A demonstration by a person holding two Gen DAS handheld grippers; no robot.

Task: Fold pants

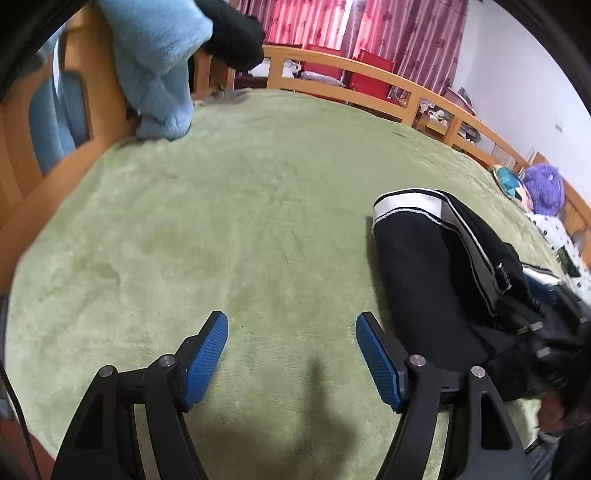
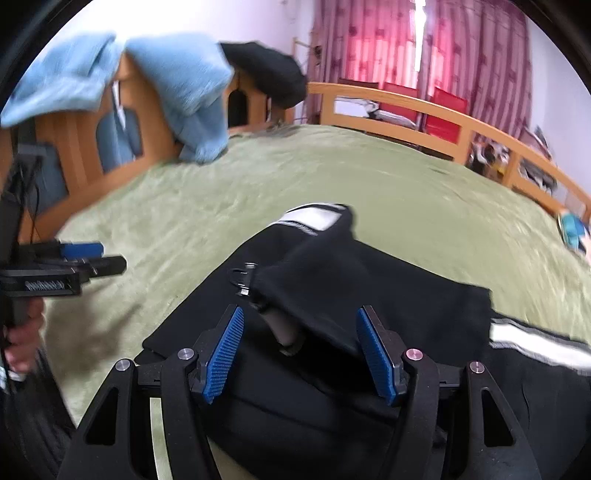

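Note:
Black pants (image 2: 388,295) with white side stripes lie folded over on the green blanket (image 1: 221,221). A bunched part with a drawstring rests on top. My right gripper (image 2: 299,312) hovers over that bunch, open, and its blue pads (image 2: 221,354) do not press on the cloth. My left gripper (image 1: 291,317) is open over bare blanket, just left of the pants (image 1: 424,277), with nothing between its fingers. In the right wrist view the left gripper (image 2: 110,257) shows at the left edge, held by a hand (image 2: 22,343).
A wooden bed rail (image 1: 369,77) runs along the far side and the left. A light blue fleece (image 1: 159,66) and a dark garment (image 1: 232,33) hang over the left rail. A purple plush toy (image 1: 543,188) sits at the far right. Red curtains hang behind.

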